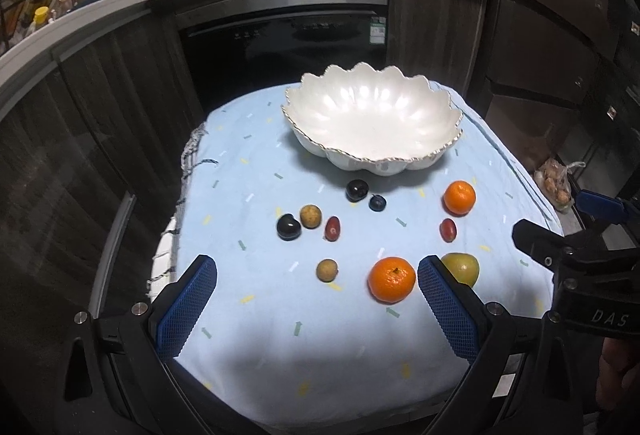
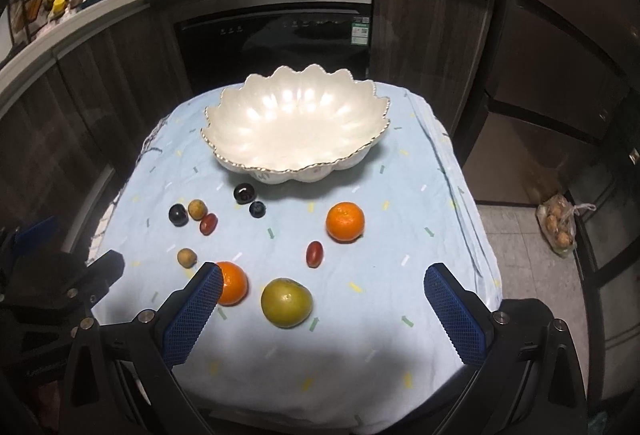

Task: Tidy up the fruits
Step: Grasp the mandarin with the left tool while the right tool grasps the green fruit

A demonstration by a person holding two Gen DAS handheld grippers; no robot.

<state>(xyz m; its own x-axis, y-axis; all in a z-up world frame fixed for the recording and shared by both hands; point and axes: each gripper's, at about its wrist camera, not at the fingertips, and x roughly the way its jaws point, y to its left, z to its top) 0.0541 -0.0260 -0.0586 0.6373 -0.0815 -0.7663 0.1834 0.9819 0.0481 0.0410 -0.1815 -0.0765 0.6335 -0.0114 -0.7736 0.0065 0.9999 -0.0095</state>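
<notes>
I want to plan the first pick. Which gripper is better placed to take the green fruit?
Right. The green fruit lies between the open right gripper fingers, near them. For the left gripper it sits outside, behind the right finger.

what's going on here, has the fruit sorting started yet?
Not yet. A person holds a tool in each hand; the left tool and right tool both hover open and empty over the near edge of the blue tablecloth. The white scalloped bowl at the back is empty. All the fruit lies loose on the cloth: two oranges, a green citrus and several small fruits.
</notes>
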